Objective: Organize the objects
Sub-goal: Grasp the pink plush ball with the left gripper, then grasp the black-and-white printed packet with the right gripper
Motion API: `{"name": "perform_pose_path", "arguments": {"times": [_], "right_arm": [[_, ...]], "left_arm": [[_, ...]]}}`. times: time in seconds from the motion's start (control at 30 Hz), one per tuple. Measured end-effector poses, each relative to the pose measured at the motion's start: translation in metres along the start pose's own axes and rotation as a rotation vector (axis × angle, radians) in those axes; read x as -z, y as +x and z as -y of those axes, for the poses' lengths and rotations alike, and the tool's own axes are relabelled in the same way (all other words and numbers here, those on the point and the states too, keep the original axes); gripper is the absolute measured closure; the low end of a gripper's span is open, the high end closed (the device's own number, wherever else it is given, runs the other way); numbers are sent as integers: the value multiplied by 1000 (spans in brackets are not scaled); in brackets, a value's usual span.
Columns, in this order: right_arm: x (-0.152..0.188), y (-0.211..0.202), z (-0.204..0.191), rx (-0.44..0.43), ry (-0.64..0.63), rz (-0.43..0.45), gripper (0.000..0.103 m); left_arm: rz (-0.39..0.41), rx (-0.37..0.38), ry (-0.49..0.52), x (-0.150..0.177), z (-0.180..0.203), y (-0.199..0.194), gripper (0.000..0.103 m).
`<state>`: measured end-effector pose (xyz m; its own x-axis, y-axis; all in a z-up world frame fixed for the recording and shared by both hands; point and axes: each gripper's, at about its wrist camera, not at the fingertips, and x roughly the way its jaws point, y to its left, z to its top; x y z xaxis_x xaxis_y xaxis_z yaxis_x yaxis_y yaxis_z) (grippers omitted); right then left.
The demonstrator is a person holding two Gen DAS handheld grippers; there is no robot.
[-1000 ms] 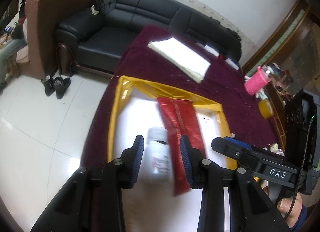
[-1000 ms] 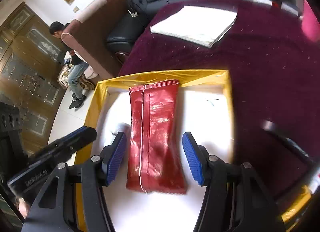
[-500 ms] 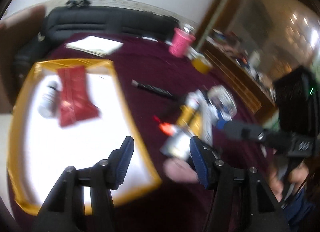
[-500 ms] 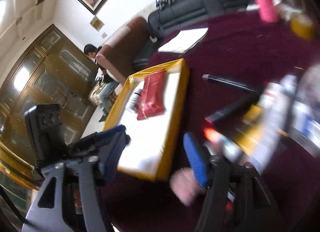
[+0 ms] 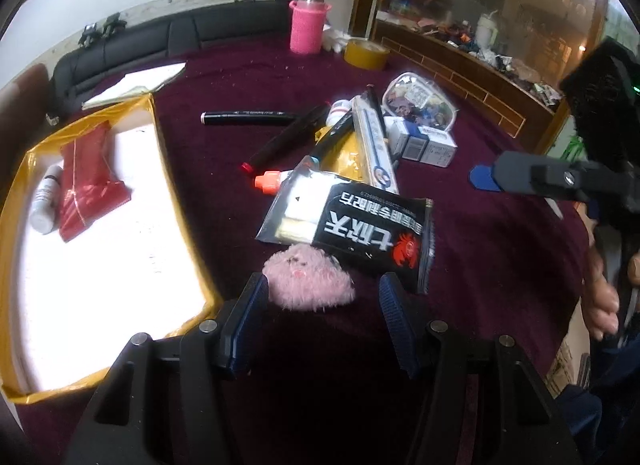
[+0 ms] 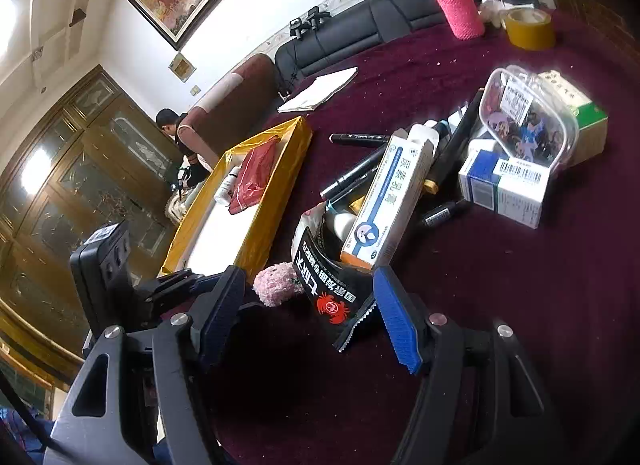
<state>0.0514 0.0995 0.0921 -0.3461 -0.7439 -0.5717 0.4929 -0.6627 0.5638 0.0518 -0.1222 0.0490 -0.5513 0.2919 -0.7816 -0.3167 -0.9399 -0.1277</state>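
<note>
Both tongs stand apart and empty: the left tongs (image 5: 322, 299) frame the pink plush (image 5: 308, 279) on the bench (image 5: 500, 249), the right tongs (image 6: 306, 299) the black packet (image 6: 332, 291). Pinch the plush centrally (it squashes), then carry it to the yellow tray (image 5: 170, 185).

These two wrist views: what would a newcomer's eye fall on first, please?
Probably the jumbled pile of packets, boxes and markers on the maroon cloth, fronted by a black snack packet and a pink fluffy toy. To its left lies the yellow-rimmed tray, holding a red pouch and a small white bottle.
</note>
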Motion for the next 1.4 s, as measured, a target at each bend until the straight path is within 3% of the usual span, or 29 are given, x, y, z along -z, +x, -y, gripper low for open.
{"name": "perform_pose_path", "arguments": {"times": [0.13, 0.23, 0.3, 0.47, 0.67, 0.8, 0.93, 1.03, 1.13, 1.4], "right_arm": [[3, 3, 4, 10, -28, -23, 36], [3, 10, -1, 37, -81, -44, 36], [3, 15, -8, 69, -140, -63, 36], [4, 26, -32, 174, -342, -107, 36], [15, 64, -56, 249, -580, -219, 36], [17, 86, -66, 291, -698, -233, 37], [24, 115, -52, 367, -724, -303, 37], [26, 114, -42, 408, -701, -266, 60], [17, 91, -29, 286, -545, -228, 62], [31, 53, -33, 197, -469, -132, 62]], "left_arm": [[-53, -64, -21, -3, -2, 21, 52], [-58, -109, 19, -3, 7, 29, 67], [-50, -133, 14, -1, 8, 30, 70], [-35, -100, -14, 15, 7, 18, 71], [-35, -70, -49, 39, 0, 5, 72], [-29, -57, -61, 42, -3, 4, 72], [-23, -55, -50, 43, -2, 3, 72], [-17, -52, -56, 42, -3, 3, 72], [-10, -55, -62, 41, -4, 5, 74], [9, -43, -77, 37, -5, -1, 74]]}}
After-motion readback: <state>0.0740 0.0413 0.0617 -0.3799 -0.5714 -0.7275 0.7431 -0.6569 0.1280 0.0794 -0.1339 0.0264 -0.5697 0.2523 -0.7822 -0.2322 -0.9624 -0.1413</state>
